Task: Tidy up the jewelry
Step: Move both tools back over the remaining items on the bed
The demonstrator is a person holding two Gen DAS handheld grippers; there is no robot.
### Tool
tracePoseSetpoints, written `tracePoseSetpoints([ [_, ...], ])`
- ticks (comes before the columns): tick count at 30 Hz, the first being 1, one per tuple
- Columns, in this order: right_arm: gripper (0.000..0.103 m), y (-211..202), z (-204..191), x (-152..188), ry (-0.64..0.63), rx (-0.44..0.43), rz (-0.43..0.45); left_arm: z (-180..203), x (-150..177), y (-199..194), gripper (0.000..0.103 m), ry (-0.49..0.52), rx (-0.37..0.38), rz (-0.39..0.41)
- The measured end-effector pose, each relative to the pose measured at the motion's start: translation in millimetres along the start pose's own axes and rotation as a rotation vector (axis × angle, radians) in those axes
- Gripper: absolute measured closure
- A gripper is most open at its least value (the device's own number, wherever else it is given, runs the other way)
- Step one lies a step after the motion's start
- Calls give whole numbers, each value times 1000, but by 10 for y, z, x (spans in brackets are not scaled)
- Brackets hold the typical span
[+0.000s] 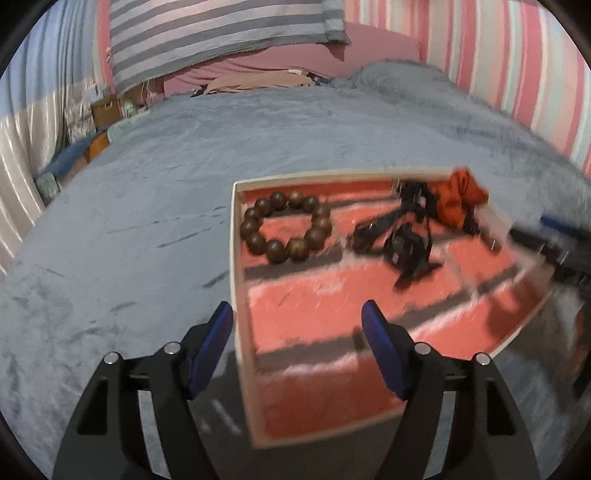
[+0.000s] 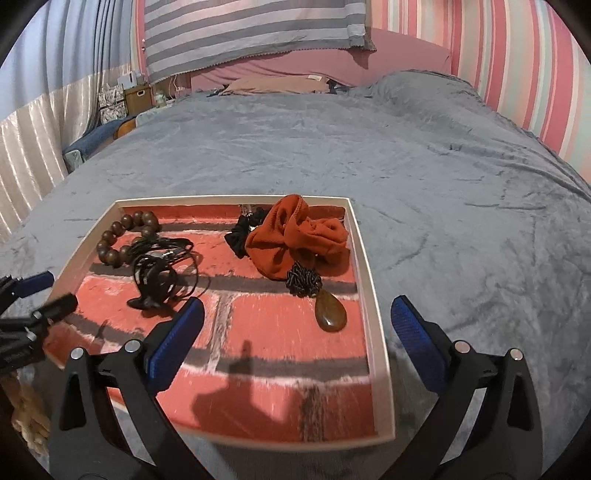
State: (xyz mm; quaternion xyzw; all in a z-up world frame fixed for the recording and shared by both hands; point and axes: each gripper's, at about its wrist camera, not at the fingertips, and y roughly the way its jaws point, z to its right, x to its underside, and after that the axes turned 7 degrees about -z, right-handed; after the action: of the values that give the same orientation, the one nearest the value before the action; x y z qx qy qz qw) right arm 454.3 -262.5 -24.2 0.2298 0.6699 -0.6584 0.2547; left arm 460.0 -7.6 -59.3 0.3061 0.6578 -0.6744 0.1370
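Note:
A white-rimmed tray (image 1: pixel 233 240) (image 2: pixel 369 277) with a red brick-pattern floor lies on the bed. In it are a brown wooden bead bracelet (image 1: pixel 276 252) (image 2: pixel 110 256), a black cord necklace with a dark pendant (image 1: pixel 404 245) (image 2: pixel 155 273), an orange scrunchie (image 1: pixel 458 199) (image 2: pixel 291 236) over a black scrunchie (image 2: pixel 240 232), and a beaded necklace with a brown teardrop pendant (image 2: pixel 330 314). My left gripper (image 1: pixel 295 314) hovers open over the tray's near left corner, nothing between its blue pads. My right gripper (image 2: pixel 297 306) stands wide open above the tray's near right part, holding nothing.
The grey plush blanket (image 2: pixel 443 184) covers the whole bed around the tray. A striped pillow (image 2: pixel 251 33) and a pink headboard stand at the far end, a pink striped wall (image 2: pixel 535 74) on the right, curtains and small boxes (image 2: pixel 136 94) beyond the left edge.

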Motion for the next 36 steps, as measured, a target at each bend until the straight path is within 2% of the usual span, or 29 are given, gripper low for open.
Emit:
tracePoseSetpoints([
  [3,5,-141,-2,57,-5,3,13,-40,134,-78,32,23,-49,-2],
  [6,5,-301,0,127,-4,2,27,-205,234,-310,32,0,-77,35],
  [8,5,-402,14,172,2,-5,32,-339,309,-484,32,-8,-132,57],
  [12,5,-625,35,275,21,-22,52,-615,462,-786,32,-63,-156,83],
  [15,5,-845,52,373,36,-30,73,-783,571,-1063,18,-121,-174,120],
  [17,5,-962,67,418,42,-35,84,-828,638,-1250,14,-147,-176,150],
  [27,4,-1709,205,780,79,-36,158,-644,918,-1865,8,-189,-166,202],
  [36,4,-2101,303,1104,75,-4,184,-313,1137,-2181,8,-187,-129,221],
])
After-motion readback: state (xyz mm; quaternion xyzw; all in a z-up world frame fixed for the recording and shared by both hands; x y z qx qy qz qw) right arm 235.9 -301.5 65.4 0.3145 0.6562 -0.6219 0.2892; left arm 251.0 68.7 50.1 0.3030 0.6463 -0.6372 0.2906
